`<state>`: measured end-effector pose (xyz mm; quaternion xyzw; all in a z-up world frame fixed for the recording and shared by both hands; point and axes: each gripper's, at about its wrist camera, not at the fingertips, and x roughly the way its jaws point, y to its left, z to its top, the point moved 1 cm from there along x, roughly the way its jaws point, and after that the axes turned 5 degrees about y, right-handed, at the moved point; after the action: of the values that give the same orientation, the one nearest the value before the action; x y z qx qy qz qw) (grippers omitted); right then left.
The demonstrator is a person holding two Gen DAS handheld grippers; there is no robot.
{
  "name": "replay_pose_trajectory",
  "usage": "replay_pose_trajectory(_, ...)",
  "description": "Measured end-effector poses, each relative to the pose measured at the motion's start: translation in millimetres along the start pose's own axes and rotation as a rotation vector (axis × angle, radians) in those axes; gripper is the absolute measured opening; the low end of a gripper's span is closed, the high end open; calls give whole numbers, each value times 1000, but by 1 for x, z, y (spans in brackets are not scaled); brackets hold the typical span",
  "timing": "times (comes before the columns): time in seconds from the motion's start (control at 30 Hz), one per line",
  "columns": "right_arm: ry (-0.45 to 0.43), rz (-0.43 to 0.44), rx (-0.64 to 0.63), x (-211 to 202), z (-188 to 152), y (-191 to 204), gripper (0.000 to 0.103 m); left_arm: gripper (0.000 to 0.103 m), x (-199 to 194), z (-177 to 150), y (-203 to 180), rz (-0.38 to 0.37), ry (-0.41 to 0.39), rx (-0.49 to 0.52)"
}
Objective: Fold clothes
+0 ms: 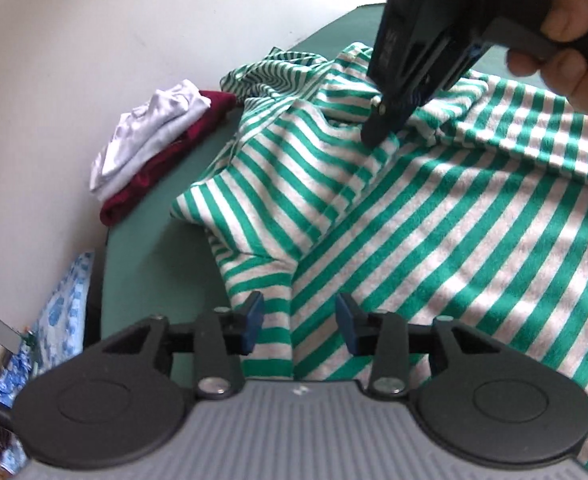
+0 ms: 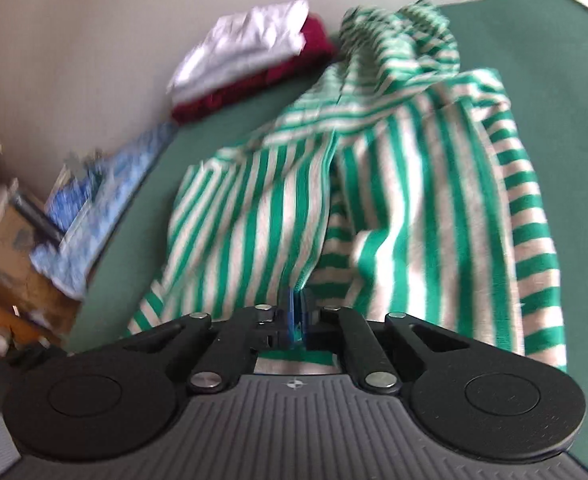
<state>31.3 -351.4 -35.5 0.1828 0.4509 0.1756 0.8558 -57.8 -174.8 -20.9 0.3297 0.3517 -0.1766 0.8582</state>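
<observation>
My right gripper (image 2: 296, 312) pinches a fold of the striped garment (image 1: 434, 220). My left gripper (image 1: 298, 320) hangs open above its near edge, fingers (image 1: 253, 320) gripping nothing.

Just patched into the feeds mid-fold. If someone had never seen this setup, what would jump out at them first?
The green-and-white striped garment dominates, sprawled and rumpled over the green table. The right gripper, a hand behind it, has pinched a bunched fold near the garment's far end, while the left gripper hangs open above its near edge. By the wall at the far left sits a small stack: a white folded cloth on a dark red one.
</observation>
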Motion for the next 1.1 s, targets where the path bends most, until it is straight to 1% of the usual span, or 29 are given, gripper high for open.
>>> replay_pose_trajectory(0.03, -8, -21, -9, -6, -2, -1, 3, 51, -2, 1, 0, -19, -8, -11)
replay_pose_trajectory(0.1, 24, -45, -44, -8, -2, -1, 4, 59, -5, 1, -4, -19, -20, -12)
replay_pose_trajectory(0.13, 37, -56, -63, -8, -1, 0, 5, 59, -6, 0, -4, -14, -22, -11)
replay_pose_trajectory(0.17, 29, -64, -85, -8, 2, 3, 10, 59, -7, -1, -4, -11, -20, -17)
replay_pose_trajectory(0.2, -6, -70, -95, -9, 9, 6, 28, 59, -9, -3, -3, -8, -15, -27)
replay_pose_trajectory(0.23, -42, -75, -105, -10, 15, 9, 38, 60, -10, -5, 0, -5, -4, -40)
replay_pose_trajectory(0.27, -77, -80, -111, -10, 22, 12, 53, 60, -11, -8, 3, -1, 8, -54)
replay_pose_trajectory(0.3, -108, -84, -106, -4, 32, 15, 59, 60, -12, -11, 6, 3, 21, -68)
replay_pose_trajectory(0.37, -126, -122, -96, 20, 53, 14, 58, 60, -15, -19, 13, 12, 42, -98)
replay_pose_trajectory(0.43, -120, -143, -87, 45, 70, 10, 55, 62, -22, -31, 20, 3, 66, -139)
replay_pose_trajectory(0.47, -114, -143, -87, 54, 75, 8, 46, 64, -26, -37, 23, -4, 77, -159)
replay_pose_trajectory(0.5, -108, -141, -93, 61, 79, 7, 30, 66, -31, -44, 25, -7, 87, -175)
replay_pose_trajectory(0.57, -109, -167, -110, 66, 84, 7, 3, 69, -41, -59, 27, -14, 106, -201)
replay_pose_trajectory(0.6, -124, -174, -120, 62, 84, 8, 1, 70, -47, -68, 27, -22, 116, -212)
replay_pose_trajectory(0.67, -171, -153, -116, 49, 82, 8, 1, 70, -57, -83, 26, -56, 133, -243)
replay_pose_trajectory(0.73, -201, -158, -100, 39, 81, 5, 1, 71, -68, -98, 24, -94, 149, -275)
replay_pose_trajectory(0.8, -207, -179, -90, 38, 82, 0, 1, 72, -79, -113, 22, -131, 164, -307)
replay_pose_trajectory(0.87, -202, -207, -70, 43, 82, -5, 1, 72, -88, -122, 20, -134, 191, -353)
replay_pose_trajectory(0.93, -189, -249, -66, 50, 81, -11, 1, 73, -98, -128, 15, -118, 210, -417)
replay_pose_trajectory(1.0, -180, -254, -50, 50, 78, -19, 8, 75, -109, -132, 8, -81, 227, -477)
replay_pose_trajectory(1.03, -181, -218, -15, 43, 76, -23, 14, 78, -114, -134, 2, -52, 238, -500)
replay_pose_trajectory(1.07, -181, -174, 19, 36, 73, -27, 27, 80, -118, -136, -3, -21, 248, -517)
replay_pose_trajectory(1.1, -179, -103, 51, 25, 68, -28, 35, 82, -121, -138, -8, 8, 263, -538)
